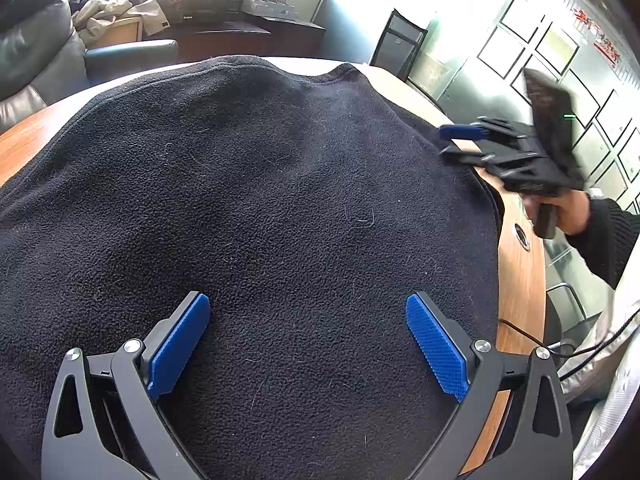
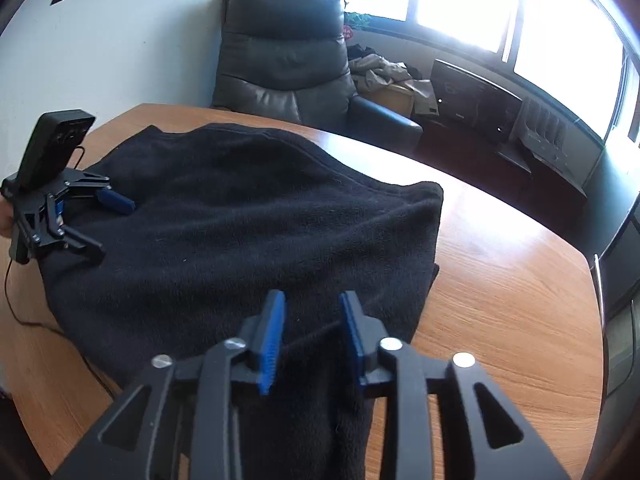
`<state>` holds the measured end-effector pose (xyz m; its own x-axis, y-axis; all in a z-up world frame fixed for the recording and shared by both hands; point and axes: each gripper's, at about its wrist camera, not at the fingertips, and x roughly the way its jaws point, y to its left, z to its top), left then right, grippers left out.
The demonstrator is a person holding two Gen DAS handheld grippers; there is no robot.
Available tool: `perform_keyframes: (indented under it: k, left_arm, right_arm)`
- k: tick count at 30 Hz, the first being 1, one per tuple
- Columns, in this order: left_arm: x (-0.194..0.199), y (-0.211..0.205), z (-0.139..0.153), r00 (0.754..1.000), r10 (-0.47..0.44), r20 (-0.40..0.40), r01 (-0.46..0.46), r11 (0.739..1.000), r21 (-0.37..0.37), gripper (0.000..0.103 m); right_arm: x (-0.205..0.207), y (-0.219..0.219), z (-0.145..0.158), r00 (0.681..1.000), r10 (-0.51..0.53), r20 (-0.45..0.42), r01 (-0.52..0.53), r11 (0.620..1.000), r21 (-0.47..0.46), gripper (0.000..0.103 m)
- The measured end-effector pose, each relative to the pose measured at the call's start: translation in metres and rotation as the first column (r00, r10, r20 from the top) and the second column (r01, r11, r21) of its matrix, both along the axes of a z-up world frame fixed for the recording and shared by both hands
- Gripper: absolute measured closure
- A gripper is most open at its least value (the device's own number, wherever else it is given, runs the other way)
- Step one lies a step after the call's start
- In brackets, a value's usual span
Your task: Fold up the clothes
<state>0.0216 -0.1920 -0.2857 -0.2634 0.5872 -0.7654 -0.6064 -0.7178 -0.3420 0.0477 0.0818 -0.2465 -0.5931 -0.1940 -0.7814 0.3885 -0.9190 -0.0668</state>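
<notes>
Left claw [image 1: 308, 344] hovers spread wide over the black fleece [image 1: 248, 208] on the desk [image 2: 500, 300]; right claw [image 2: 312, 336], half-closed, straddles its near edge, likely readying a fold.

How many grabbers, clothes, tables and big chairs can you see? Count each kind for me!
Grabbers: 2, the left gripper and the right gripper
Clothes on the table: 1, the black fleece garment
Tables: 1, the wooden table
Big chairs: 1, the dark leather armchair
Total: 5

black fleece garment [image 1: 280, 208], blue fingers [image 1: 180, 344], brown wooden table [image 2: 500, 320]
</notes>
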Motion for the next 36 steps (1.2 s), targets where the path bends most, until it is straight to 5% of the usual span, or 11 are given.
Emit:
perform_keyframes:
  k: [3, 6, 8, 10, 13, 16, 19, 20, 31, 34, 36]
  left_arm:
    - [-0.002, -0.005, 0.002, 1.0, 0.016, 0.0, -0.016, 1.0, -0.005, 0.003]
    - [-0.005, -0.02, 0.003, 0.999, 0.05, -0.007, -0.05, 0.999, -0.018, 0.003]
    - [-0.004, -0.036, 0.002, 0.997, 0.075, -0.014, -0.076, 0.997, -0.021, 0.003]
    - [-0.008, -0.041, 0.001, 0.997, 0.082, -0.005, -0.082, 0.997, -0.012, 0.004]
    - [-0.007, -0.046, 0.005, 0.997, 0.078, -0.003, -0.078, 0.997, -0.006, 0.004]
    - [-0.003, -0.068, 0.013, 0.994, 0.108, -0.011, -0.108, 0.994, 0.012, 0.004]
    - [0.001, -0.089, 0.026, 0.986, 0.168, -0.023, -0.166, 0.985, 0.046, 0.003]
    - [0.003, -0.095, 0.03, 0.983, 0.181, -0.03, -0.18, 0.982, 0.058, 0.003]
    - [-0.008, -0.131, 0.029, 0.964, 0.263, -0.026, -0.261, 0.962, 0.078, 0.001]
    - [-0.004, -0.132, 0.03, 0.965, 0.261, -0.038, -0.257, 0.963, 0.086, 0.001]
    - [-0.003, -0.13, 0.029, 0.964, 0.262, -0.044, -0.258, 0.962, 0.086, 0.001]
  right_arm:
    - [-0.032, 0.003, -0.028, 0.992, -0.028, 0.124, 0.023, 0.999, 0.037, 0.045]
    - [-0.041, 0.005, -0.029, 0.989, -0.006, 0.15, 0.005, 1.0, 0.009, 0.049]
    - [-0.045, 0.011, -0.02, 0.989, -0.001, 0.149, 0.006, 0.999, -0.033, 0.087]
    - [-0.049, 0.015, -0.013, 0.988, 0.0, 0.155, 0.01, 0.998, -0.066, 0.096]
    - [-0.06, 0.016, -0.012, 0.983, 0.002, 0.186, 0.013, 0.997, -0.08, 0.096]
    - [-0.074, -0.01, -0.008, 0.985, 0.033, 0.17, -0.024, 0.998, -0.052, 0.085]
    - [-0.089, -0.038, -0.004, 0.986, 0.067, 0.151, -0.065, 0.998, -0.018, 0.042]
    - [-0.093, -0.047, -0.003, 0.986, 0.079, 0.145, -0.079, 0.997, -0.007, 0.035]
    - [-0.15, -0.136, 0.018, 0.961, 0.277, -0.002, -0.277, 0.961, 0.027, 0.03]
    - [-0.169, -0.163, 0.032, 0.874, 0.472, -0.115, -0.469, 0.882, 0.049, 0.019]
    - [-0.192, -0.182, 0.019, 0.824, 0.563, -0.064, -0.555, 0.825, 0.112, 0.015]
